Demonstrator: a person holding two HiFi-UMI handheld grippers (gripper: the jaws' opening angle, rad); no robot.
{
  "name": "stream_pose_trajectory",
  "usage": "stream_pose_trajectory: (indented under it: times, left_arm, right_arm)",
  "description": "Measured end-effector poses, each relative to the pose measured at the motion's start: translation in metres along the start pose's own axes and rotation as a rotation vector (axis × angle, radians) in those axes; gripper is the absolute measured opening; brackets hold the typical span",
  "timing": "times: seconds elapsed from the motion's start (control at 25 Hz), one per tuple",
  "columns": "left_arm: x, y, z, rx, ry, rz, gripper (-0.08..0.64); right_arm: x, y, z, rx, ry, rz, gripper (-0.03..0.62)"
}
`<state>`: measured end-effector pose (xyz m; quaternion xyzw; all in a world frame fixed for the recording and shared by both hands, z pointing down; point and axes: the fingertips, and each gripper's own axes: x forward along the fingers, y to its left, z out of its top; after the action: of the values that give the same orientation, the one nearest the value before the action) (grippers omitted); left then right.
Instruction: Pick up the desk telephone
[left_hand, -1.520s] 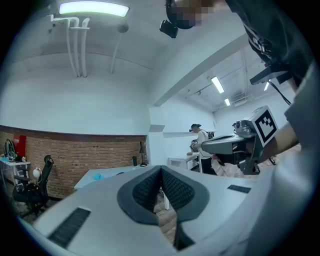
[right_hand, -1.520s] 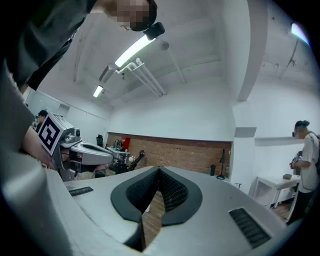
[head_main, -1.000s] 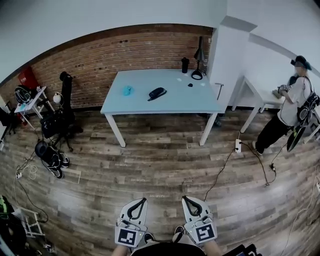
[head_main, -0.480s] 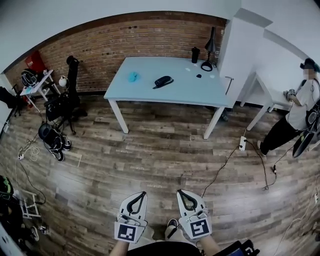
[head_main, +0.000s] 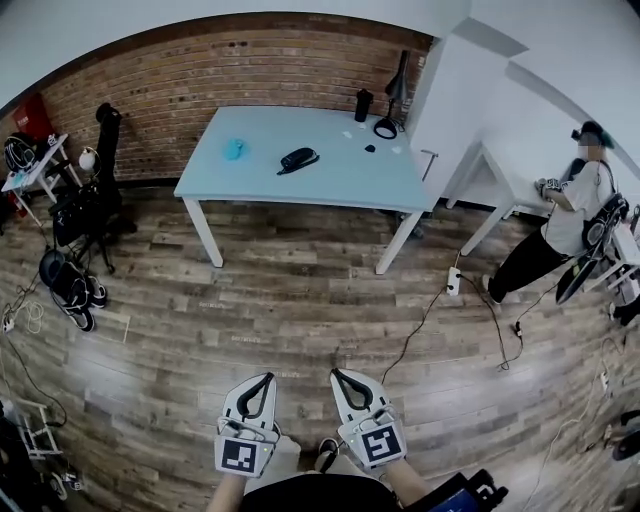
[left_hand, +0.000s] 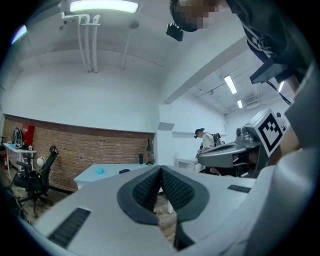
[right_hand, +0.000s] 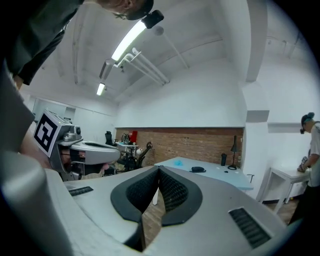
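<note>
The black desk telephone (head_main: 298, 159) lies near the middle of a light-blue table (head_main: 330, 185) by the brick wall, far across the wood floor from me. It appears small in the left gripper view (left_hand: 124, 171) and in the right gripper view (right_hand: 198, 169). My left gripper (head_main: 268, 377) and right gripper (head_main: 337, 373) are side by side at the bottom of the head view, both pointing level toward the table. Each is shut with nothing between its pads. The left gripper (left_hand: 161, 167) and the right gripper (right_hand: 159, 167) show their tips meeting.
On the table are a small blue object (head_main: 234, 149), a black cup (head_main: 363, 104) and a black desk lamp (head_main: 395, 95). A person (head_main: 565, 215) stands by a white desk (head_main: 500, 175) at right. A power strip (head_main: 452, 282) with cables lies on the floor. An office chair (head_main: 100, 190) and bags (head_main: 65, 285) are at left.
The head view has swung, so the table and telephone sit further left in it. Both grippers have shifted a little left and up in the picture and remain shut.
</note>
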<state>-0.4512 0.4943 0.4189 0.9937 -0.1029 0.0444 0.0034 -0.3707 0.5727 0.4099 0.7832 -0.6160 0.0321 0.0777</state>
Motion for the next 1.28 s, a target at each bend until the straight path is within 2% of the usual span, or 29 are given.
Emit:
stream_pose_trajectory:
  times: [0.28,0.48,0.68,0.84,1.04,1.28]
  left_arm:
    - [0.027,0.065,0.006,-0.026,-0.073,-0.045,0.023]
    - [0.053,0.073,0.004,-0.037,-0.07,-0.103,0.023]
    - [0.077,0.066,-0.009,-0.012,-0.02,-0.118,0.023]
    - [0.12,0.069,-0.006,0.025,0.016,-0.102,0.023]
    - [0.17,0.067,0.014,0.059,0.016,-0.078,0.023]
    - [0.21,0.072,0.022,0.107,0.051,-0.006,0.023]
  right_arm:
    - [0.058,0.021,0.024,-0.033,0.001,-0.044,0.015]
    - [0.076,0.006,0.038,-0.034,-0.02,-0.095,0.015]
    - [0.09,-0.011,0.03,-0.032,-0.027,-0.061,0.015]
    - [0.109,-0.063,0.024,-0.001,-0.042,-0.068,0.015]
    - [0.125,-0.14,0.016,0.048,-0.04,-0.101,0.015]
    - [0.147,-0.189,0.003,0.068,-0.037,-0.053,0.015]
